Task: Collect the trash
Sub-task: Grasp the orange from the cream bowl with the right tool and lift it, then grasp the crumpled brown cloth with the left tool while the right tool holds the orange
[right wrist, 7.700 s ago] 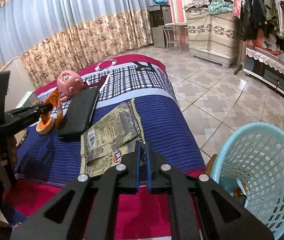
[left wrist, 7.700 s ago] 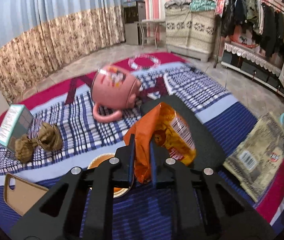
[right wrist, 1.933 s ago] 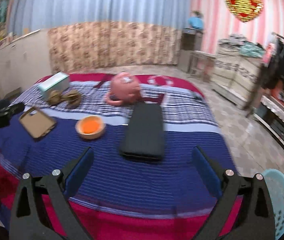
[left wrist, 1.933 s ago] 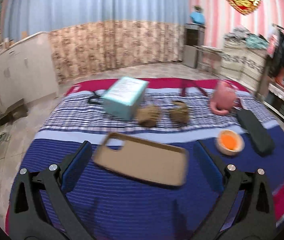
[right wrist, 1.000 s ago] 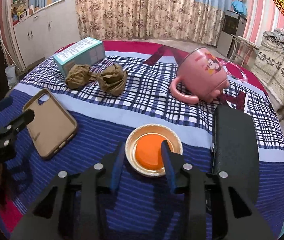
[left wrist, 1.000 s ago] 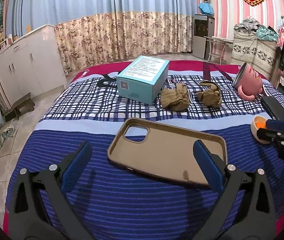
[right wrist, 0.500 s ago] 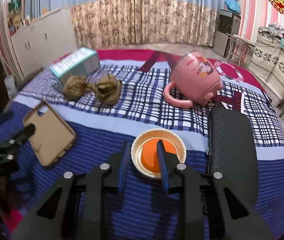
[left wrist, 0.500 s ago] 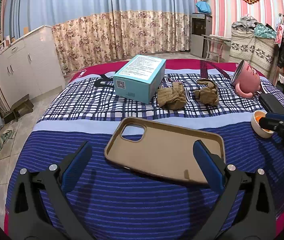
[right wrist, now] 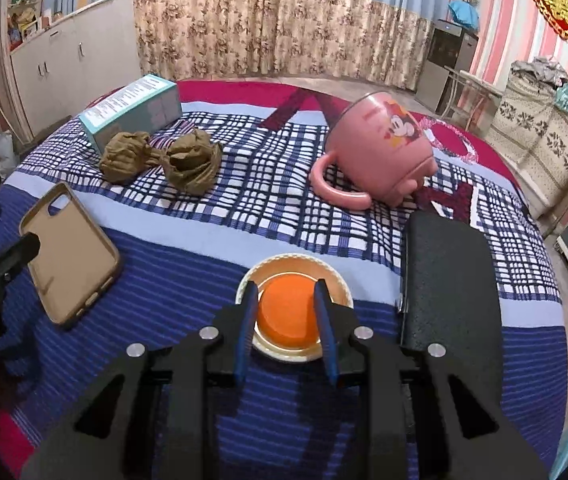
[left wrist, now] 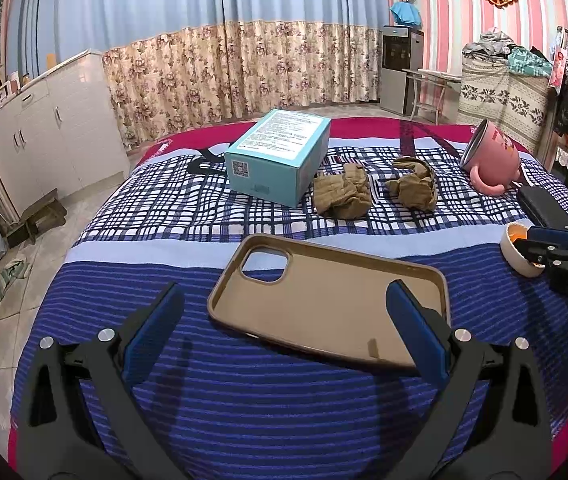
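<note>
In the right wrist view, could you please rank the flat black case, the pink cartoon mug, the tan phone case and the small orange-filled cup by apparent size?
1. Flat black case, largest.
2. Pink cartoon mug lying on its side.
3. Tan phone case; close to the mug, and fisheye stretch at the edge makes that order unsure.
4. Small orange-filled cup, smallest though nearest.

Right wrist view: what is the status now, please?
Right gripper: fingers have just been closing, orange cup between them, grip unconfirmed. Left gripper open, empty, above phone case. Nothing in the way.
</note>
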`<action>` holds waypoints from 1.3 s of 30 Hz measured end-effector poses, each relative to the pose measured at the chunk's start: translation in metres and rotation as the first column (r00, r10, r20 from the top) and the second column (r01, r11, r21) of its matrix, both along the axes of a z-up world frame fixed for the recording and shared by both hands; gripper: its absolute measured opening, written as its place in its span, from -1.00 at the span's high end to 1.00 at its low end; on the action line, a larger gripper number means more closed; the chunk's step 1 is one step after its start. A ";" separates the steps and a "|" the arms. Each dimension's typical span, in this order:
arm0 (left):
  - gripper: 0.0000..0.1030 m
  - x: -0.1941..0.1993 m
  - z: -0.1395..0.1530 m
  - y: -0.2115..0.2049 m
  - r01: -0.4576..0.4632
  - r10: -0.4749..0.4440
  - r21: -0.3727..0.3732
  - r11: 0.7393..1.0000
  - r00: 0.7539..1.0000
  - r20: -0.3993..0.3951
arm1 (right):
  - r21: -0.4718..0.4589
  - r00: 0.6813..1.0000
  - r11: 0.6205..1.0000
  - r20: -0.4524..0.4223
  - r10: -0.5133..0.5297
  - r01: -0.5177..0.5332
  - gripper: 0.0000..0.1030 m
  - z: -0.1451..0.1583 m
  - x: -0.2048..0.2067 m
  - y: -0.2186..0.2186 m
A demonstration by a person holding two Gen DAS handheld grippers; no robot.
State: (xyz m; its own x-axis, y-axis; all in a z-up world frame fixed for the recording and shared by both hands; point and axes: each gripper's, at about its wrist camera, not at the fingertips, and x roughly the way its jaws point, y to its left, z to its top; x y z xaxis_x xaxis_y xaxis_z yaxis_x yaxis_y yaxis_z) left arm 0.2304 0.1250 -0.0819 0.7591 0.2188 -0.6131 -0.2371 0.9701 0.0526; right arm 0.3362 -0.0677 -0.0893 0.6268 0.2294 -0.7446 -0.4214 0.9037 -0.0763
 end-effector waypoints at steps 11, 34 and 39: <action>-0.89 0.002 0.004 -0.006 0.021 -0.021 0.010 1.000 1.000 0.000 | 0.025 1.000 1.000 -0.018 -0.012 0.013 0.24 -0.004 0.003 -0.006; -0.61 0.073 0.030 -0.058 0.180 -0.183 -0.122 0.976 0.983 -0.015 | 0.098 0.985 0.987 0.104 -0.140 0.130 0.25 0.041 -0.065 -0.110; -0.20 0.116 0.013 -0.073 0.188 -0.205 -0.131 0.973 0.970 -0.128 | 0.139 0.979 0.974 0.082 -0.189 0.177 0.25 0.028 -0.061 -0.134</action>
State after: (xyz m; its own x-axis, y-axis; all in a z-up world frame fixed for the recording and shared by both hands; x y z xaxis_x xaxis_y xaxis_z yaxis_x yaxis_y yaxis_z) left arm 0.3467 0.0521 -0.0693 0.6849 -0.0054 -0.7286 -0.0396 0.9982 -0.0446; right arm 0.2749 -0.2020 -0.0609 0.7327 0.1952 -0.6520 -0.2445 0.9695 0.0155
